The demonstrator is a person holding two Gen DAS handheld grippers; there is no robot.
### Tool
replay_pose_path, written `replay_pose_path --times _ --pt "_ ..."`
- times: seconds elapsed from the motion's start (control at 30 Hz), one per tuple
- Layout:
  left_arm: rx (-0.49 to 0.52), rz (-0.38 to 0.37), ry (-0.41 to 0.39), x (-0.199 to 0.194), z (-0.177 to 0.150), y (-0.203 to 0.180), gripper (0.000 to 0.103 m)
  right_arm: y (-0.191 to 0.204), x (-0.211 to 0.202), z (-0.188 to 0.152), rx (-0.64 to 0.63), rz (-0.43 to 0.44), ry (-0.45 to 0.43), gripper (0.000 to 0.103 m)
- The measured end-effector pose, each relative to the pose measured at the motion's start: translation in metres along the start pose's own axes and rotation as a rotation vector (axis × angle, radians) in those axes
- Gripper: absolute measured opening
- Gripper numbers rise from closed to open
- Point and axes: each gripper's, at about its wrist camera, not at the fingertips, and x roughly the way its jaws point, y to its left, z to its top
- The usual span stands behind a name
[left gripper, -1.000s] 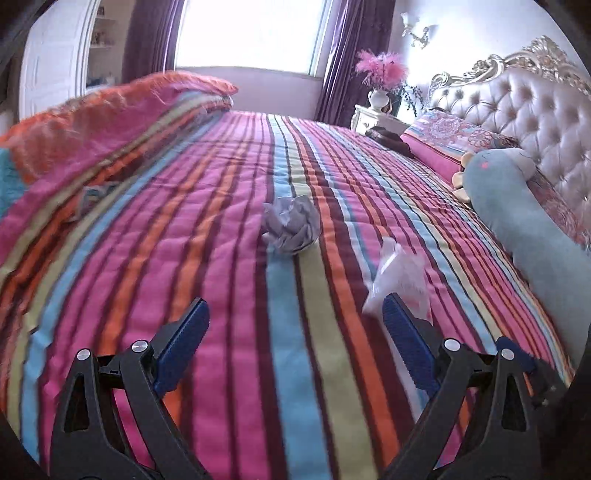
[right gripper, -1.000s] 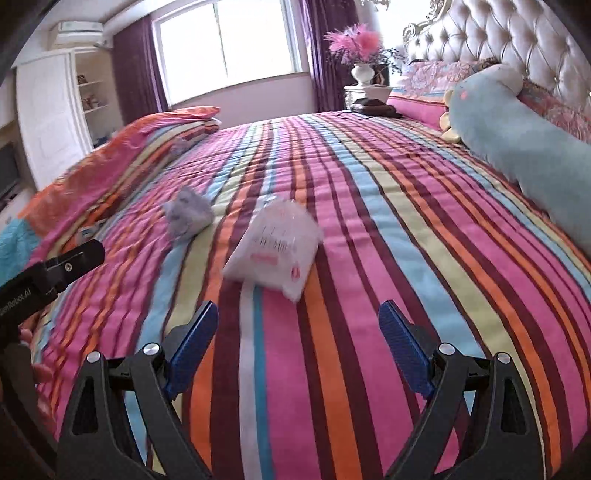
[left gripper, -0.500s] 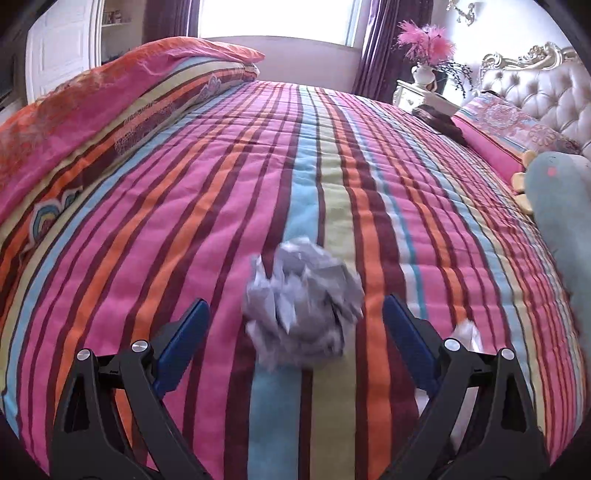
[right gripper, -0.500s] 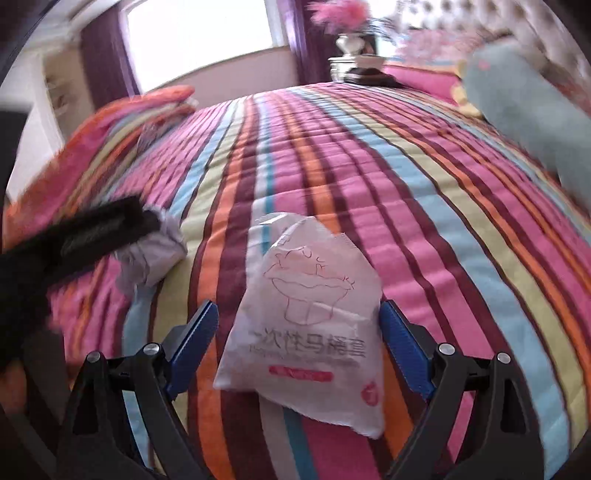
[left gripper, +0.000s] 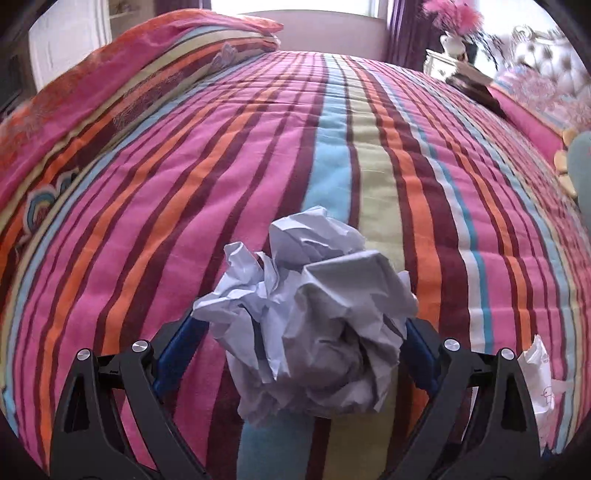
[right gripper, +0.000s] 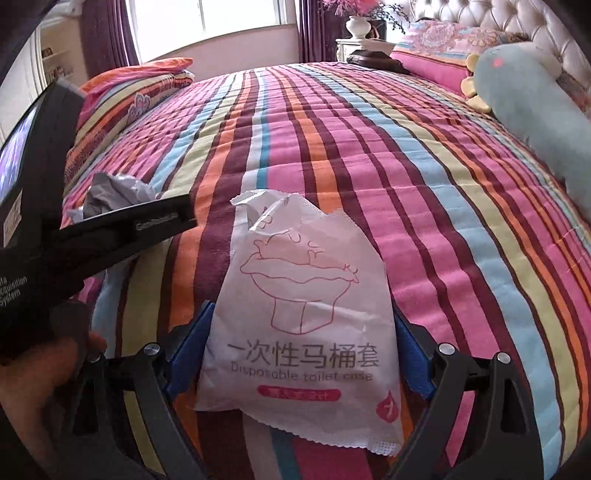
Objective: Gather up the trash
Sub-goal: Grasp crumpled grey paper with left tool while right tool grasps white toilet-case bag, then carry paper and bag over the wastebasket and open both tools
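Note:
A crumpled ball of white paper [left gripper: 310, 325] lies on the striped bedspread [left gripper: 258, 155], between the blue pads of my left gripper [left gripper: 301, 339]; the jaws stand wide around it and look open. A white torn wrapper printed "Disposable toilet case" [right gripper: 303, 325] lies flat between the pads of my right gripper [right gripper: 301, 347], whose jaws also stand wide on either side. The left gripper's body [right gripper: 92, 236] shows at the left of the right wrist view, with the paper ball [right gripper: 114, 192] behind it. The wrapper's edge [left gripper: 539, 373] shows at the right of the left wrist view.
A folded striped quilt [left gripper: 122, 81] lies along the bed's left side. A long blue plush toy [right gripper: 535, 107] and a pink pillow [right gripper: 439, 44] lie by the tufted headboard [right gripper: 491, 14]. A nightstand with a vase [right gripper: 360, 31] stands beyond.
Both grippers have moved forward and down. The paper ball now sits between the left pads and the wrapper between the right pads. Neither item has been lifted.

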Motion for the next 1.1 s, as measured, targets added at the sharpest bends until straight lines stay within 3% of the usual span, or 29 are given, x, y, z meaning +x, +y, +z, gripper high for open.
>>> replay_pose_path --times 0.07,0.1,0.3,0.47,0.63,0.77,0.87,0.97,1.1 --pt "-0.003 -0.007 -0.01 -0.003 -0.001 0.005 0.071 0.0 0.0 0.0 0.002 -0.013 -0.006 0.077" --pt "0.013 -0.007 -0.017 -0.005 -0.002 0.007 0.058 0.0 -0.001 0.0 0.0 -0.017 -0.01 0.075" --pt "0.036 -0.018 -0.07 -0.028 -0.017 0.031 0.055 -0.01 -0.002 0.006 -0.019 -0.01 -0.019 0.07" --pt "0.02 -0.096 -0.087 -0.093 -0.071 0.078 0.055 -0.033 -0.031 -0.01 -0.006 -0.042 -0.076 0.07" --pt "0.077 -0.152 -0.153 -0.193 -0.164 0.117 0.055 -0.073 -0.101 -0.075 0.07 0.057 -0.094 0.07" --pt "0.165 -0.159 -0.209 -0.262 -0.245 0.126 0.055 -0.103 -0.182 -0.151 0.023 0.131 -0.12 0.07" --pt "0.202 -0.211 -0.23 -0.308 -0.312 0.131 0.055 -0.122 -0.235 -0.199 -0.015 0.181 -0.134 0.07" --pt "0.218 -0.258 -0.213 -0.338 -0.374 0.135 0.055 -0.137 -0.288 -0.252 -0.066 0.218 -0.141 0.07" --pt "0.263 -0.262 -0.182 -0.363 -0.454 0.135 0.056 -0.143 -0.325 -0.313 -0.093 0.305 -0.092 0.07"
